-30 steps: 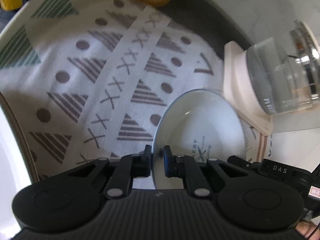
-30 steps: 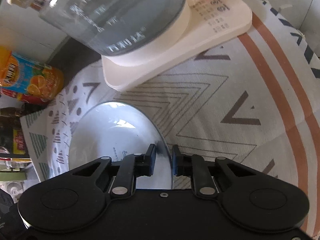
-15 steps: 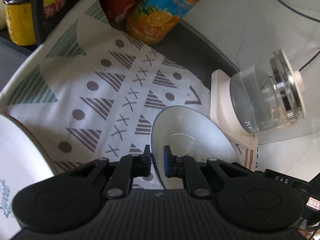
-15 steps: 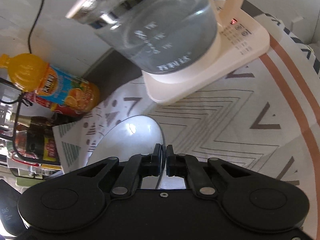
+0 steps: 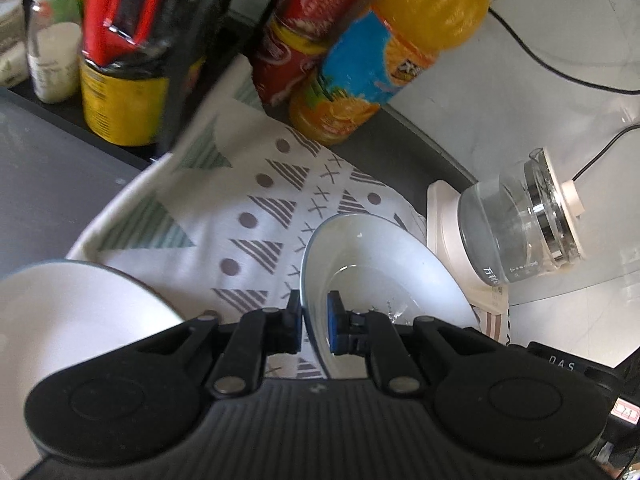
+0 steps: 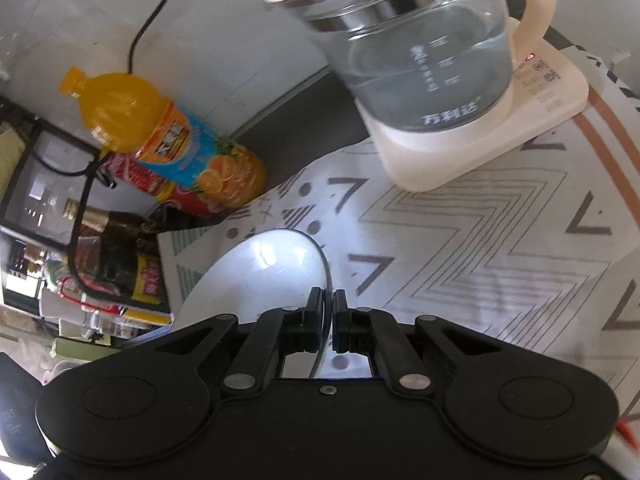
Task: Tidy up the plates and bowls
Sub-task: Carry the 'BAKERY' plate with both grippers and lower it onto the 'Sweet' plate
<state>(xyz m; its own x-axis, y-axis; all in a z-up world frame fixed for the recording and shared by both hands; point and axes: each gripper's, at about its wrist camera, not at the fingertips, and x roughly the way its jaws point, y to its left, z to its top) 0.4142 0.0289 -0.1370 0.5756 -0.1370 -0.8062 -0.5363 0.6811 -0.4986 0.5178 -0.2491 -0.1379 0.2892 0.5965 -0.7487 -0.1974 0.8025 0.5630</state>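
A white plate (image 5: 384,280) with a thin dark rim is held off the patterned cloth (image 5: 224,208), tilted on edge. My left gripper (image 5: 314,326) is shut on its left rim. My right gripper (image 6: 328,322) is shut on the opposite rim of the same plate (image 6: 264,272). A second white plate (image 5: 72,320) lies at the lower left of the left wrist view, partly under the gripper body.
A glass kettle (image 6: 424,48) on a cream base (image 6: 500,136) stands at the back right. An orange juice bottle (image 6: 168,140), a red bottle (image 5: 300,40) and dark sauce bottles (image 5: 120,60) crowd the back left. A grey counter (image 5: 48,192) lies left of the cloth.
Both grippers have risen with the plate, lifting it off the cloth. The right gripper closed fully on the rim. The bottles and second plate came into view.
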